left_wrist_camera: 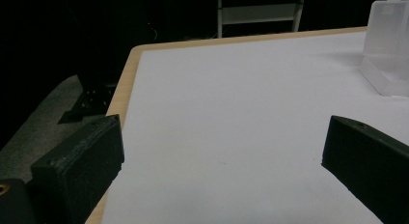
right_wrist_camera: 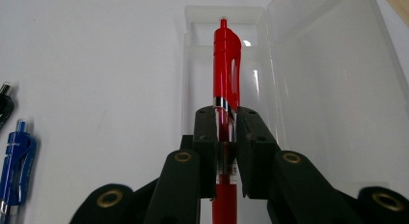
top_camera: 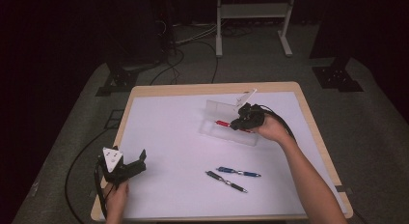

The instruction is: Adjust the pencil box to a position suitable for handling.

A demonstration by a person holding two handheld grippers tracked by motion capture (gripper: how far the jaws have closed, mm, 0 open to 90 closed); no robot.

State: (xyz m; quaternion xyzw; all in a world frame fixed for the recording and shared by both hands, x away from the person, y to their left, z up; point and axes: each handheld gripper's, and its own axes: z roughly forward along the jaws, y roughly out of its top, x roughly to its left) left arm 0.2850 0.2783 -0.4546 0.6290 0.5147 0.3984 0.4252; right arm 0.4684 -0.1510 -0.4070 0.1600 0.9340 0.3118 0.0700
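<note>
Between the right gripper's [right_wrist_camera: 225,132] closed jaws sits a red pen [right_wrist_camera: 226,64], pinched at mid-barrel and held lengthwise over the open clear plastic case [right_wrist_camera: 299,89] (lid tipped back). If the pen goes in skewed, its clip end could catch the case's far wall and ride up. Farther out, a blue pen [top_camera: 238,173] and a black pen [top_camera: 225,181] lie on the white table [top_camera: 169,137], and the left gripper [top_camera: 140,162] rests near its corner, jaws wide and empty.

2 pens [top_camera: 233,176] lie on the table [top_camera: 164,137] — before the open box [top_camera: 226,122].
</note>
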